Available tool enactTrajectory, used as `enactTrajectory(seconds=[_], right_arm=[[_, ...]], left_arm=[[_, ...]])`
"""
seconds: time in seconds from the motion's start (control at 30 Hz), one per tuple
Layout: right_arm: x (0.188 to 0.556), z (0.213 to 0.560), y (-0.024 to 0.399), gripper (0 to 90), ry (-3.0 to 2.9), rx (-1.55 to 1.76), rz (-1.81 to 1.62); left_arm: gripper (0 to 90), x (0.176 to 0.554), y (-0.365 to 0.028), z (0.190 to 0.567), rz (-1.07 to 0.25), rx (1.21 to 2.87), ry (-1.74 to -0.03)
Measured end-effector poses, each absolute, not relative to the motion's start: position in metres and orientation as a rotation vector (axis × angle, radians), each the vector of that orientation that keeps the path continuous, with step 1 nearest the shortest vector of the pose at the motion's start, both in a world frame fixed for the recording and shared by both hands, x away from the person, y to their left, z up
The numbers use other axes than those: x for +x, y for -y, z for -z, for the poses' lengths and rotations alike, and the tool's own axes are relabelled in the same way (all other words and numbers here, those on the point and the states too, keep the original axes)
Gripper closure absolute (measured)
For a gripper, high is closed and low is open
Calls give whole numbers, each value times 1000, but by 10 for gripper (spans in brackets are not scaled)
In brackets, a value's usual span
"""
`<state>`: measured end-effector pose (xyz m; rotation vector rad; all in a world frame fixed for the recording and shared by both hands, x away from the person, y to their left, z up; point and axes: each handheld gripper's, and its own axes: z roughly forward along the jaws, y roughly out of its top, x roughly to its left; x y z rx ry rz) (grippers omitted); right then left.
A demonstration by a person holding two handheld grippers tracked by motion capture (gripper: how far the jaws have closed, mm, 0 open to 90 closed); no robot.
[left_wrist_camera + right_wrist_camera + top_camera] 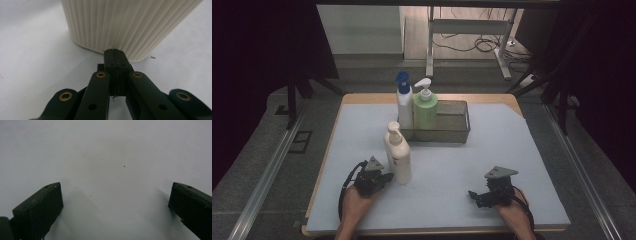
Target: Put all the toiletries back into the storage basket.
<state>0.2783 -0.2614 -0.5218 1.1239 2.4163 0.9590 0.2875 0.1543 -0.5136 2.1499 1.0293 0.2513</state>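
Standing bottle: a white pump bottle (397, 154) is upright on the surface, left of the middle and nearer the front edge than the back; in the left gripper view its ribbed cream wall (125, 25) rises just beyond the jaw tips.
Left gripper: the left gripper (384, 177) sits near the front-left part of the surface, right beside the foot of the white pump bottle; its jaws are pressed together with nothing between them, and in the left gripper view the tips (115, 53) lie at the bottle's bottom rim, though I cannot tell whether they touch it.
Right gripper: the right gripper (479, 197) rests low near the front edge, right of the middle and well apart from the bottles; in the right gripper view its jaws stand wide apart (115, 202) over the bare sheet, gripping nothing.
Hands: the person's left hand (359, 195) and right hand (512, 212) come in over the front edge, each behind its gripper.
Basket: a dark wire basket (452, 125) stands toward the back edge, about at the middle of the surface.
Green bottle: a green pump bottle (425, 111) stands upright in the basket's left end.
Blue-capped bottle: a white bottle with a blue top (404, 102) stands upright just left of the green one, at the basket's left end; whether it is inside or against the outside I cannot tell.
Surface: a pale sheet (512, 150) covers the wooden table (362, 98), whose edge shows along the back.
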Motion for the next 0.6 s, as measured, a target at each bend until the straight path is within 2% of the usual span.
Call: enactTrajectory(seconds=[0.6], right_arm=[[279,522,261,0,-2415,1126,-952]], left_arm=[[895,290,-136,515,-220,2184,-979]])
